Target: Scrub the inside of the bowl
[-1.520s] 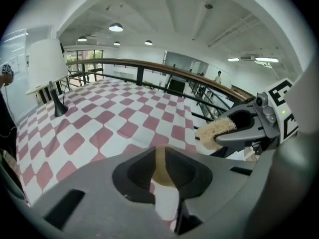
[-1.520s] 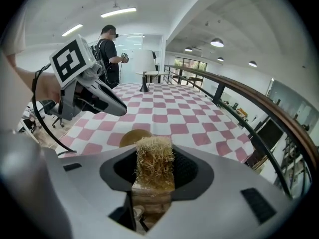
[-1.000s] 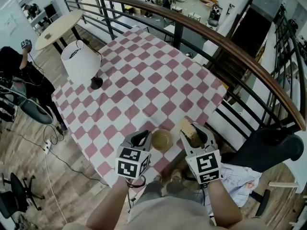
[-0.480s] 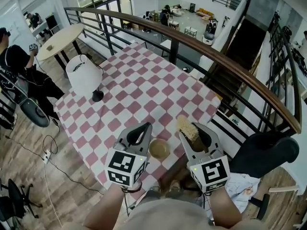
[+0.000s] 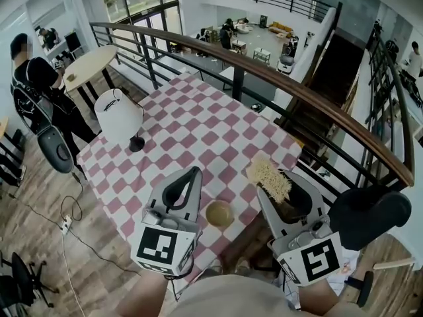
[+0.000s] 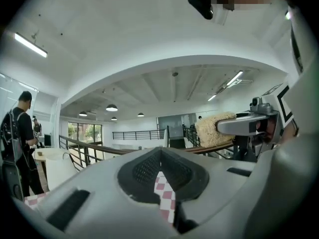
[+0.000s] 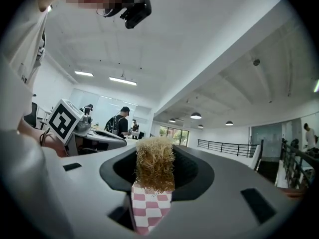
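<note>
A small tan bowl (image 5: 219,213) stands on the pink-and-white checked tablecloth (image 5: 198,124) near the table's front edge, untouched. Both grippers hang above it, lifted off the table. My left gripper (image 5: 195,172) is to the bowl's left, shut with nothing in it; its jaws (image 6: 160,152) meet at the tip in the left gripper view. My right gripper (image 5: 279,181) is to the bowl's right, shut on a straw-coloured fibrous scrubber (image 5: 268,175). The scrubber (image 7: 155,163) sticks up between the jaws in the right gripper view.
A white table lamp (image 5: 119,114) stands on the table's left side. A curved railing (image 5: 297,91) runs behind the table. A person (image 5: 39,84) stands by a round table (image 5: 89,61) at the left. A dark chair (image 5: 370,216) sits at the right.
Both grippers have risen from beside the bowl toward the camera. The left jaws, which were at the bowl's left rim, have closed. The bowl stays on the table.
</note>
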### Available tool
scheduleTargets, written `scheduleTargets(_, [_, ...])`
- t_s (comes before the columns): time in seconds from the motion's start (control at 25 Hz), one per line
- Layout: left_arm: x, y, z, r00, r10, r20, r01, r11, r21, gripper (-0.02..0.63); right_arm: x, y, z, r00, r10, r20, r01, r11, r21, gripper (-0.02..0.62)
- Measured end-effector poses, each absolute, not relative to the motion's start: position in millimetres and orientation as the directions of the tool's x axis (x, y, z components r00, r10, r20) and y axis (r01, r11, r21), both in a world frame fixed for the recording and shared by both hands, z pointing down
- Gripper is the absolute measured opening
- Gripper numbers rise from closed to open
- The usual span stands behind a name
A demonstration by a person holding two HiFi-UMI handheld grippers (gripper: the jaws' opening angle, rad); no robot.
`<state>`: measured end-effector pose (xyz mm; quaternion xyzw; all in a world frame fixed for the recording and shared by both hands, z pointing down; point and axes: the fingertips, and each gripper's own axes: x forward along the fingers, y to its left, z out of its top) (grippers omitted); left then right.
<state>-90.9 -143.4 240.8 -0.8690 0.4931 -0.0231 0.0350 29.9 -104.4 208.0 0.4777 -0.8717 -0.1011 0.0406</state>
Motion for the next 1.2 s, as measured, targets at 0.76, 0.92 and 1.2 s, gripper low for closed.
scheduleTargets(0.76, [-80,-120,287,0.531,-0.844,0.081,-0.845,-0.534,-0.032,0.015,41,-90,240,-0.549,-0.836,0.002,-0.819,0.538,0.200,0.158])
scheduleTargets(0.92, [-81,-121,291,0.533,-0.841,0.091,-0.844,-0.537,-0.015,0.015,38,-88,246,-0.558,-0.829,0.021,-0.812,0.552,0.190,0.158])
scheduleTargets(1.2, [-78,-122,289,0.527,-0.846,0.075,-0.849,-0.528,0.004,0.015,44,-92,256,-0.553,-0.831,0.061,-0.808,0.553,0.202,0.158])
